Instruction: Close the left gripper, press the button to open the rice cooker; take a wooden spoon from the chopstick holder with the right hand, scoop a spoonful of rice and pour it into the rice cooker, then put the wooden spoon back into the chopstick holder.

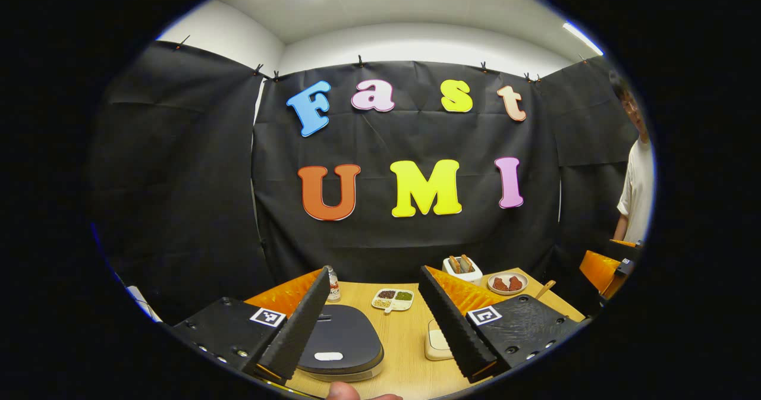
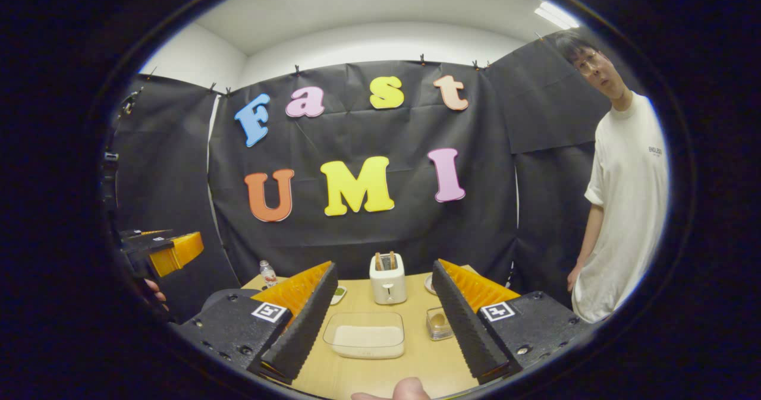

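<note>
Left gripper [image 1: 374, 323] jaws wide, dark flat-lidded rice cooker [image 1: 340, 339] just below-ahead, white oval button [image 1: 328, 356] nearest; right gripper [image 2: 380, 320] wide too.

Dark rice cooker [image 1: 340, 340], lid shut, on table.

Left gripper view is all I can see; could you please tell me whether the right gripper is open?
Observer: Yes, in the right gripper view the right gripper stands open, holding nothing.
Operator: Thank you; what lies between its fingers?
Observer: A clear tray with a shallow layer of white rice sits on the table.
Operator: And beside it?
Observer: A small clear container stands just right of the tray, partly hidden by a finger.
</note>
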`<state>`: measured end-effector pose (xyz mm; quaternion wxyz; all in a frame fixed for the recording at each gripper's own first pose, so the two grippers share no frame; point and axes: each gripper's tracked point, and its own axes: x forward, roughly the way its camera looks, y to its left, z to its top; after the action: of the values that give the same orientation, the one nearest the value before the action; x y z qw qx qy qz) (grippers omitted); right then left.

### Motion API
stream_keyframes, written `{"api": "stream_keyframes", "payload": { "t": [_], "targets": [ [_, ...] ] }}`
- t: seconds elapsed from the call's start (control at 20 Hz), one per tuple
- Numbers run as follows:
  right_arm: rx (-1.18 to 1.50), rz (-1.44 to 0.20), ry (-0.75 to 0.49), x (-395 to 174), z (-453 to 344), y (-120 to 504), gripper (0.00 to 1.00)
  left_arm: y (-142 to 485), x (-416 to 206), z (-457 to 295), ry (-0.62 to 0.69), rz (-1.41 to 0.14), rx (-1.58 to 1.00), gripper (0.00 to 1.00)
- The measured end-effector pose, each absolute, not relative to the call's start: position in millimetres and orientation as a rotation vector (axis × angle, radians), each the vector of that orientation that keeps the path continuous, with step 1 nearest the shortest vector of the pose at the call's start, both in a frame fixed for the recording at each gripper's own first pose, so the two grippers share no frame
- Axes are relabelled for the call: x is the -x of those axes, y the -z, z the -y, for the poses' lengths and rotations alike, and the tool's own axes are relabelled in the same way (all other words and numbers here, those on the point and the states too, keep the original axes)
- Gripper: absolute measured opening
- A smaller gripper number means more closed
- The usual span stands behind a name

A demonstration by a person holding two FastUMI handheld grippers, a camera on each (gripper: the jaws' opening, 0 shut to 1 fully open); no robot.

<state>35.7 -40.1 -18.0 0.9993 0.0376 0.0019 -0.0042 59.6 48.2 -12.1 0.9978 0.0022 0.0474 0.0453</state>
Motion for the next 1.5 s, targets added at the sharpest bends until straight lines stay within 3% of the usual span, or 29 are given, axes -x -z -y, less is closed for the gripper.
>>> {"api": "stream_keyframes", "payload": {
  "t": [0.25,0.45,0.55,0.65,0.8,0.85,0.9,1.0,1.05,1.5],
  "targets": [
    [-0.08,-0.039,0.007,-39,45,39,1.0,39,-68,-76,-0.121,-0.201,-0.002,0.95],
    [-0.082,-0.076,-0.011,-45,47,53,1.0,65,-68,-102,-0.161,-0.298,-0.023,0.78],
    [-0.082,-0.084,-0.021,-48,48,56,1.0,82,-67,-111,-0.165,-0.362,0.017,0.55],
    [-0.085,-0.09,-0.024,-50,51,59,1.0,106,-71,-111,-0.146,-0.446,0.058,0.4],
    [-0.09,-0.103,-0.031,-51,53,61,1.0,133,-65,-120,-0.173,-0.559,0.108,0.39],
    [-0.087,-0.102,-0.029,-52,56,62,1.0,141,-66,-120,-0.163,-0.578,0.142,0.0],
    [-0.084,-0.101,-0.024,-53,60,63,1.0,148,-67,-117,-0.15,-0.607,0.168,0.06],
    [-0.087,-0.115,-0.02,-55,62,70,1.0,175,-74,-119,-0.156,-0.654,0.182,0.06],
    [-0.09,-0.123,-0.02,-54,63,73,1.0,177,-74,-111,-0.129,-0.674,0.205,0.0],
    [-0.084,-0.157,0.004,-56,77,91,1.0,235,-62,-106,-0.118,-0.87,0.341,0.0]
  ]
}}
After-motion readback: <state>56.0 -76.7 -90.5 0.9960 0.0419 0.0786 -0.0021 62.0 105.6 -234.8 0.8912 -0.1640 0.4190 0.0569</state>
